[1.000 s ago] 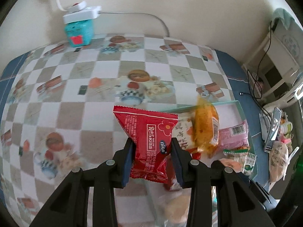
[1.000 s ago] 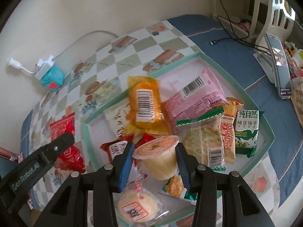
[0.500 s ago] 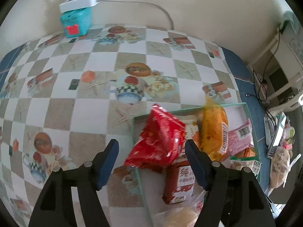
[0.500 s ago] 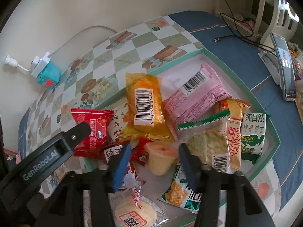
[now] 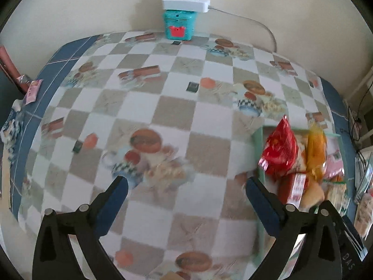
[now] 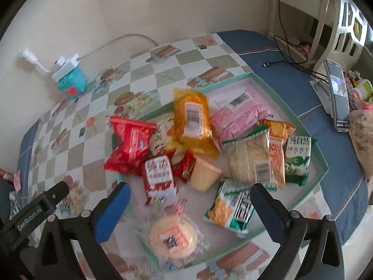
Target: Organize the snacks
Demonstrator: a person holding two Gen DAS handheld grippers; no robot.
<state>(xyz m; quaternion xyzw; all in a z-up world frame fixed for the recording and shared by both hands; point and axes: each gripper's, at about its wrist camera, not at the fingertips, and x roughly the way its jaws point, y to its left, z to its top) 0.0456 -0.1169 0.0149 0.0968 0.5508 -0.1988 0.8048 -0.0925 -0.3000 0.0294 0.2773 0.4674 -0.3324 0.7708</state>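
A shallow green-rimmed tray on the checkered table holds several snack packets. A red packet lies on its left rim and also shows in the left wrist view. A jelly cup lies on its side in the middle of the tray, beside an orange packet and a pink packet. My right gripper is open and empty above the tray's near side. My left gripper is open and empty over bare tablecloth, left of the tray.
A teal box with a white power strip on top stands at the wall. A phone on a stand, cables and a bag lie right of the tray. A small pink wrapper lies at the table's left edge.
Both grippers opened. The red packet dropped onto the tray's left rim and the jelly cup dropped into the tray. My left gripper swung left, away from the tray; the right pulled back.
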